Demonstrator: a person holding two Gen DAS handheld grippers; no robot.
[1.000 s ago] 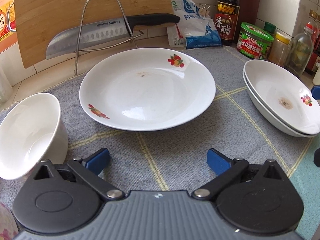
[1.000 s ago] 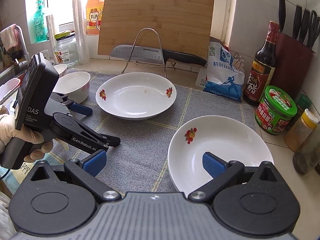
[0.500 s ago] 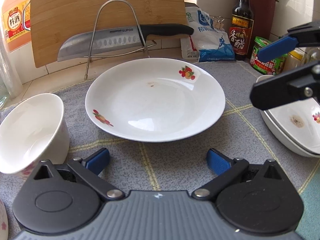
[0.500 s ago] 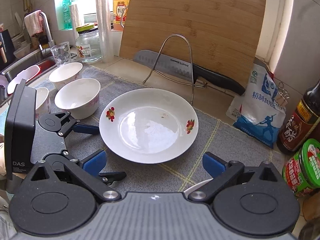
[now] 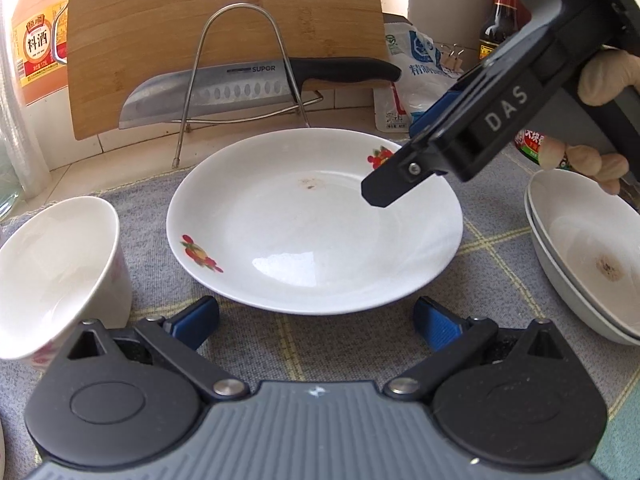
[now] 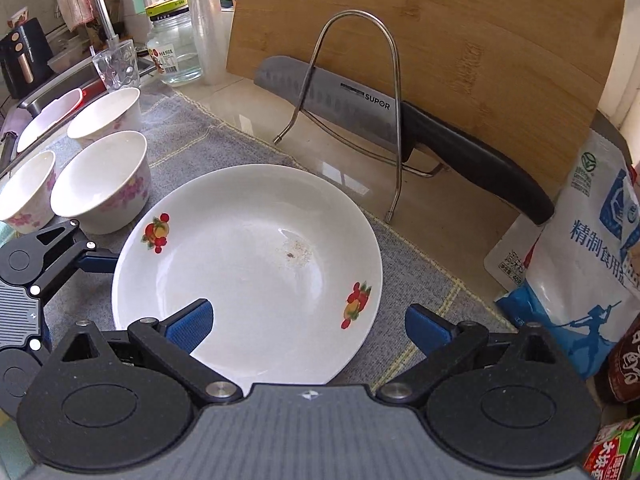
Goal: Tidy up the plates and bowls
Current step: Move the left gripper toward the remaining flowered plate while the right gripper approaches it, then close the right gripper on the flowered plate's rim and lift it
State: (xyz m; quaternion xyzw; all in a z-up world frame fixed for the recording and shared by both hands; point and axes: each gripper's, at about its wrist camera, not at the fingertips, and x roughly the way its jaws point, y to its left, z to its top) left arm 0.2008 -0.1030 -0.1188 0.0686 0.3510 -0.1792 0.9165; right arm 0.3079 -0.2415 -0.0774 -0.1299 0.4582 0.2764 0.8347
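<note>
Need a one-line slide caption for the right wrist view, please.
Open right gripper poised over the fruit-patterned plate, floral bowls to its left.

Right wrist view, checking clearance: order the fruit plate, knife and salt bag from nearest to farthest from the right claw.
From the right claw:
1. Fruit plate, directly beneath, left finger over it.
2. Salt bag, right side.
3. Knife, behind, on the rack.

Both wrist views close, low, facing wall; share plate (image 5: 312, 224) (image 6: 248, 276).
</note>
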